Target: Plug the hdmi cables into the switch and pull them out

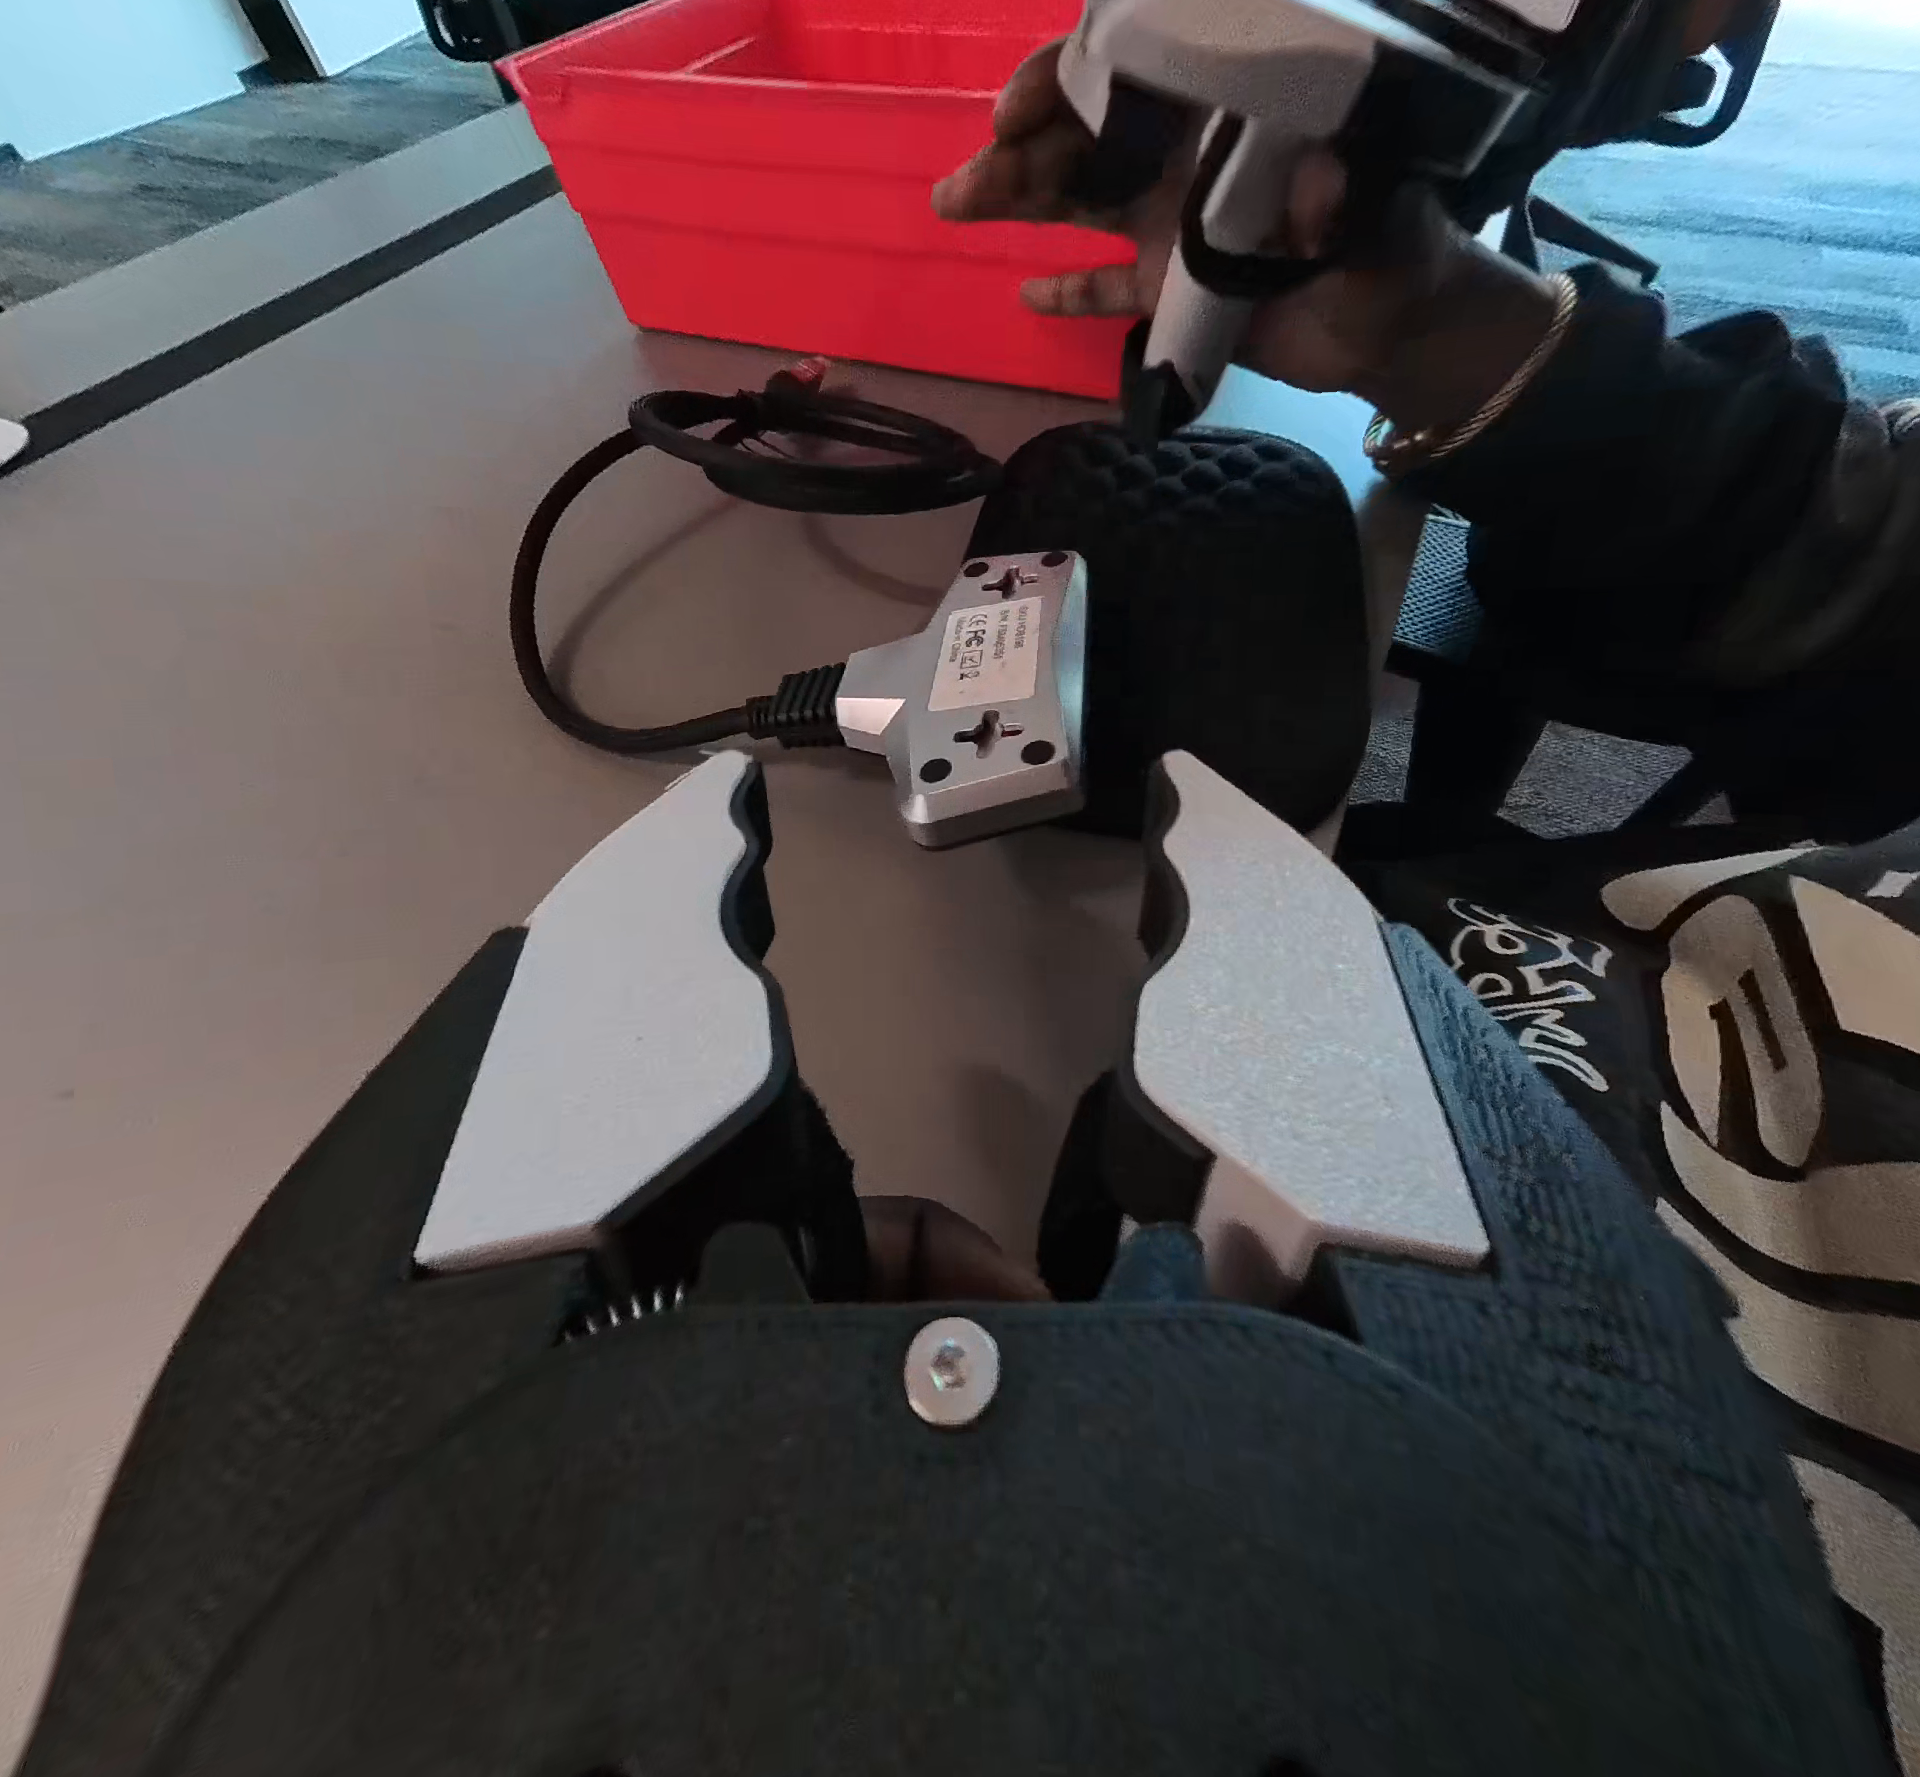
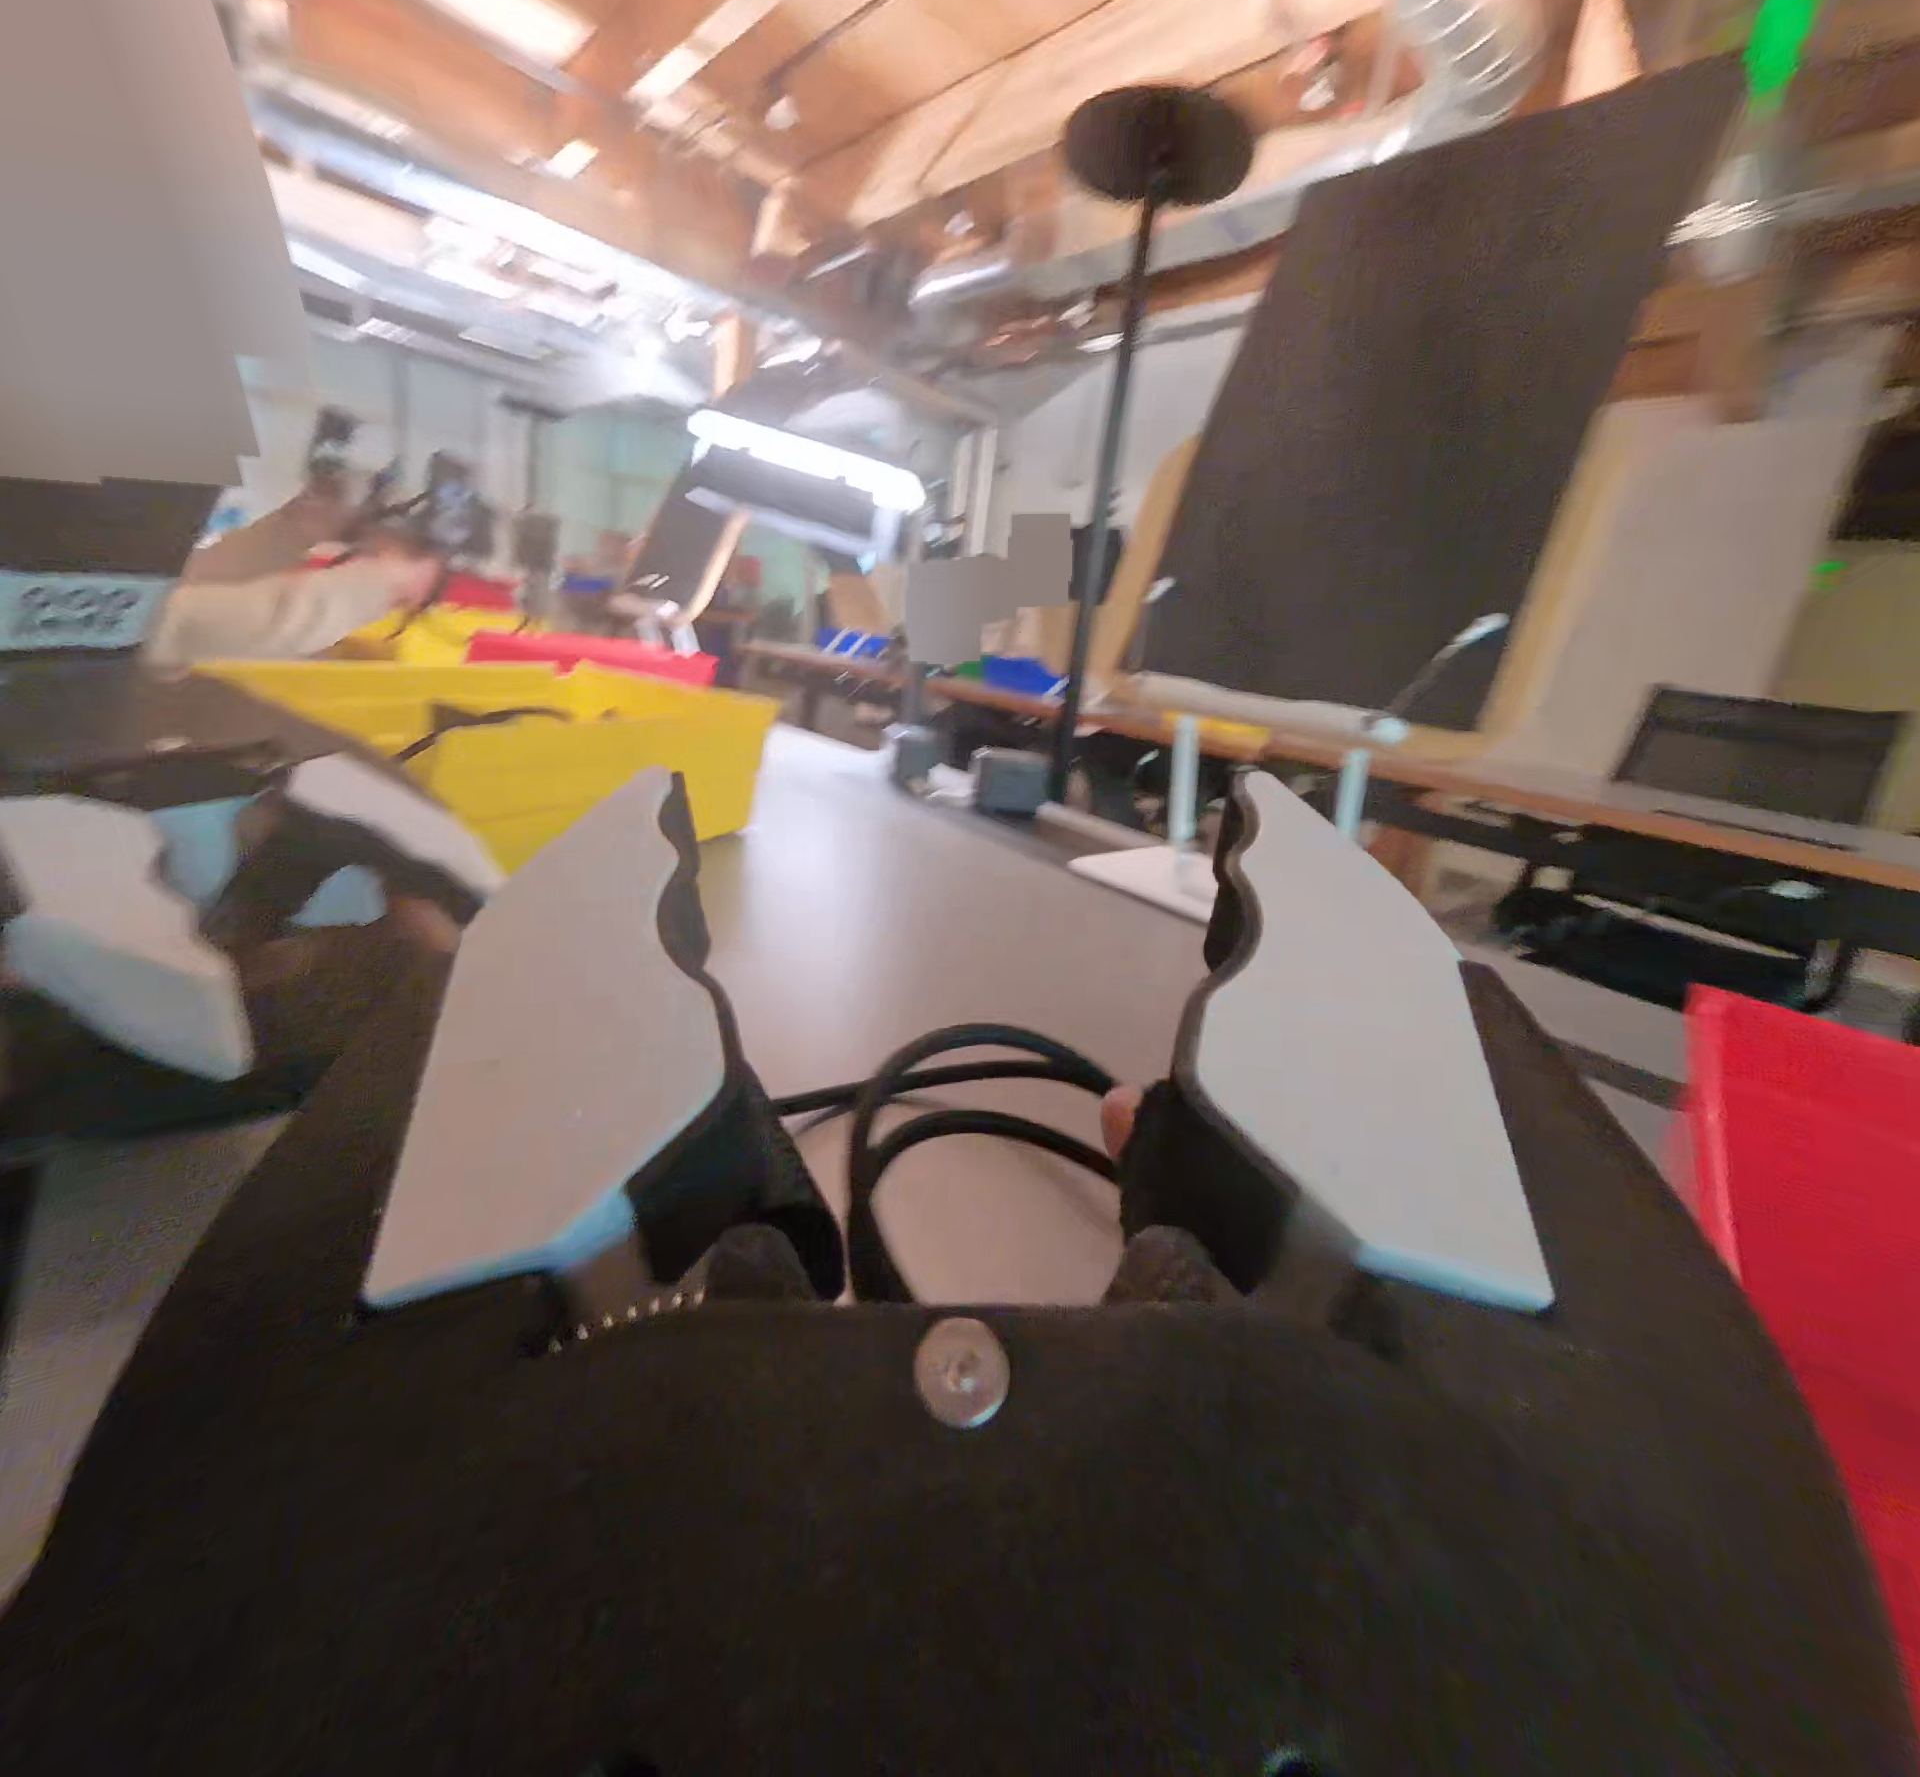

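Note:
The silver HDMI switch (image 1: 977, 688) lies underside up near the table's right edge, its white label showing, just ahead of my open, empty left gripper (image 1: 956, 782). A black cable (image 1: 582, 647) leaves its left end and runs to a coiled bundle (image 1: 800, 449) with a red-tipped plug (image 1: 802, 371). My right gripper (image 1: 1158, 387), held in a hand, points down beyond the switch, near the coil. In the right wrist view it (image 2: 956, 792) is open and empty, with the coil (image 2: 977, 1104) low between its fingers. The left gripper (image 2: 249, 886) shows at the left.
A red bin (image 1: 831, 169) stands behind the coil and shows at the right in the right wrist view (image 2: 1808, 1208). A black honeycomb chair pad (image 1: 1226, 584) sits against the table edge beside the switch. Yellow bins (image 2: 603, 761) stand farther along the grey table (image 2: 935, 917).

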{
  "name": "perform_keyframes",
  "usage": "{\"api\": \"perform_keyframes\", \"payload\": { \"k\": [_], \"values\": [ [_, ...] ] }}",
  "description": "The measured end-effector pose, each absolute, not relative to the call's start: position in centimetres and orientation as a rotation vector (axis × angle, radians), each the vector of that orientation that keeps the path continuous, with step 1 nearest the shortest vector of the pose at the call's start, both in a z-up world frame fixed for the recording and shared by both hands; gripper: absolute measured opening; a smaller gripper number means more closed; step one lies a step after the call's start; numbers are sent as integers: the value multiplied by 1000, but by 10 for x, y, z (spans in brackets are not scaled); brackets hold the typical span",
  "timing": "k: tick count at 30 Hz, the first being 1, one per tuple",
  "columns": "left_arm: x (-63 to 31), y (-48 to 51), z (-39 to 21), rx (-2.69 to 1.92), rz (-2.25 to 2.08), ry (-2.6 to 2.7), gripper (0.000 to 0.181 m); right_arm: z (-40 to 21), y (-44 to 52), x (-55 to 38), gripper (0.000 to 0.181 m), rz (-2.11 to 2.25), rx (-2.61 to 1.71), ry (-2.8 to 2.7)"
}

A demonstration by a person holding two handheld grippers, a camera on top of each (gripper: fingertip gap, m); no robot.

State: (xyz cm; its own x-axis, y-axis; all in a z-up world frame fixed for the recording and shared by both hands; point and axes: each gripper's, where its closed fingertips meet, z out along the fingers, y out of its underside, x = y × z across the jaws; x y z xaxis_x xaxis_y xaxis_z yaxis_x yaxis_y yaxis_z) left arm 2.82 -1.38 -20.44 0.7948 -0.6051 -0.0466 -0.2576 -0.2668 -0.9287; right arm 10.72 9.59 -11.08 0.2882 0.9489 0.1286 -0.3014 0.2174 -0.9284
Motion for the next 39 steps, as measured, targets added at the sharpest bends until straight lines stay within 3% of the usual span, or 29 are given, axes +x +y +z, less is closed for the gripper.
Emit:
{"api": "perform_keyframes", "payload": {
  "k": [4,9,13,19,23,27,31,35,39],
  "values": [
    [28,-13,-206,-1861,-362,662,68,-118,113,123,90,932,-957,-885],
    [33,-12,-219,-1933,-327,724,62,-188,48,107,84,1207,-1256,-1531],
    [38,-13,-231,-1995,-293,805,59,-219,35,92,89,1056,-1335,-1790],
    [40,-11,-238,-2042,-306,824,47,-249,34,68,73,968,-1441,-2057],
    [37,0,-229,-1993,-288,774,44,-244,35,71,55,951,-1617,-1992],
    [40,21,-225,-1947,-173,763,39,-231,42,91,54,679,-1850,-1640],
    [49,25,-238,-1942,-32,879,44,-233,41,114,48,425,-1736,-1696],
    [46,23,-225,-1860,-49,827,50,-181,63,126,84,566,-1542,-1535],
    [39,14,-191,-1688,-260,677,50,-123,105,156,97,800,-1381,-1103]
  ]
}}
